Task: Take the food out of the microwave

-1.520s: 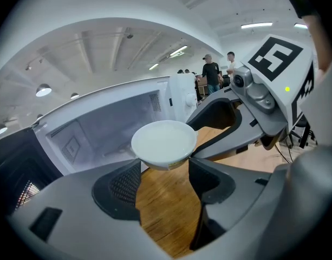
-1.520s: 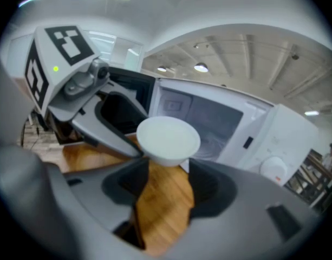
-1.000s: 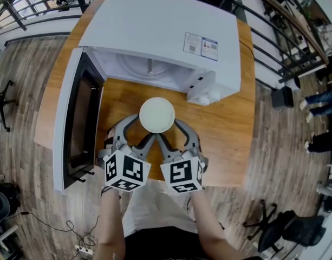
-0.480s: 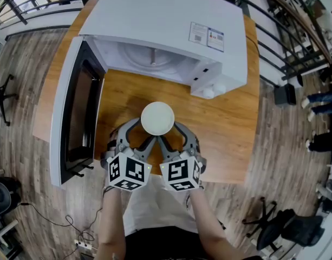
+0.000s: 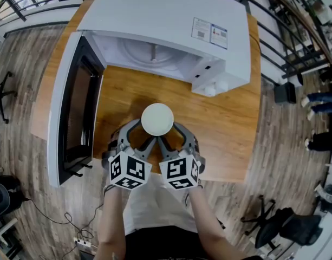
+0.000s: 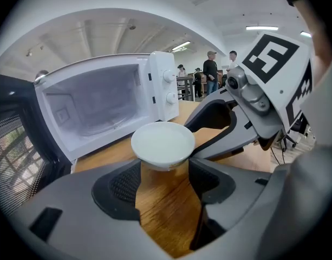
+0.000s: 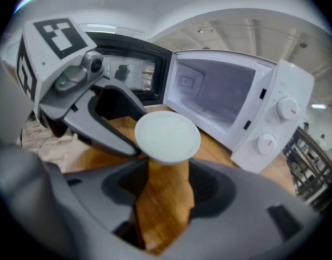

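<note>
Two claws work as pair: left claw (image 6: pixel 164 167) and right claw (image 7: pixel 167 167) each clamped on white bowl (image 5: pixel 157 119) from near side, jaw tips meeting under rim. Bowl outside microwave (image 5: pixel 160 15), over bare table (image 5: pixel 230 123), clear of cavity mouth. Open door (image 5: pixel 73 102) flanks left; free table to right. Bowl round, plain, pale flat top.

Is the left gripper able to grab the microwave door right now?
Probably not: the left gripper and right gripper both hold the white bowl, though nothing blocks the open door beside it.
</note>
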